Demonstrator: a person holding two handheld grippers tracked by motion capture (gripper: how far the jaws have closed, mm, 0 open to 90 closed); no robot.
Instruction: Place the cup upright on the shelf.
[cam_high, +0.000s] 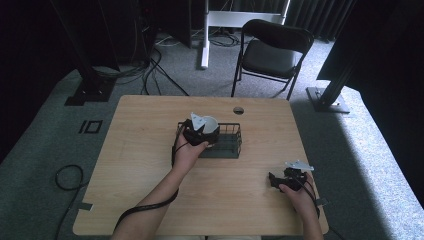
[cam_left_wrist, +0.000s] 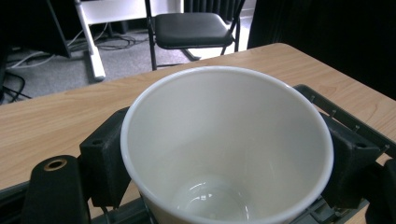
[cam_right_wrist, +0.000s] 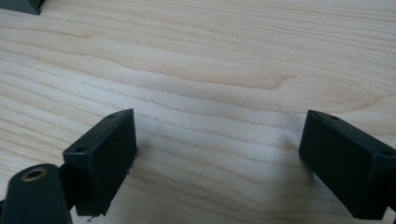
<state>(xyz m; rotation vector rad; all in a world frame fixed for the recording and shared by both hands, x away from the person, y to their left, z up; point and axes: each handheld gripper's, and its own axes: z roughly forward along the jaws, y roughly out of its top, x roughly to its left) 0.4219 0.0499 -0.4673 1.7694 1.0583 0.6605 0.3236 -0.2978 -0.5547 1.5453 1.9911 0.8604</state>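
Note:
A white paper cup (cam_left_wrist: 229, 149) stands upright and empty between the jaws of my left gripper (cam_left_wrist: 224, 154), which is shut on its sides. From above, the cup (cam_high: 210, 123) and left gripper (cam_high: 199, 133) sit at the left end of a black wire basket (cam_high: 231, 142) in the middle of the table. My right gripper (cam_high: 273, 180) rests low over the table's right front part. Its jaws stand wide apart over bare wood (cam_right_wrist: 219, 158) with nothing between them.
The wooden table (cam_high: 150, 165) has a round cable hole (cam_high: 238, 110) near its far edge. A black folding chair (cam_high: 270, 52) stands behind the table. Cables lie on the grey carpet at the left. A dark corner (cam_right_wrist: 21, 5) of the basket shows at top left.

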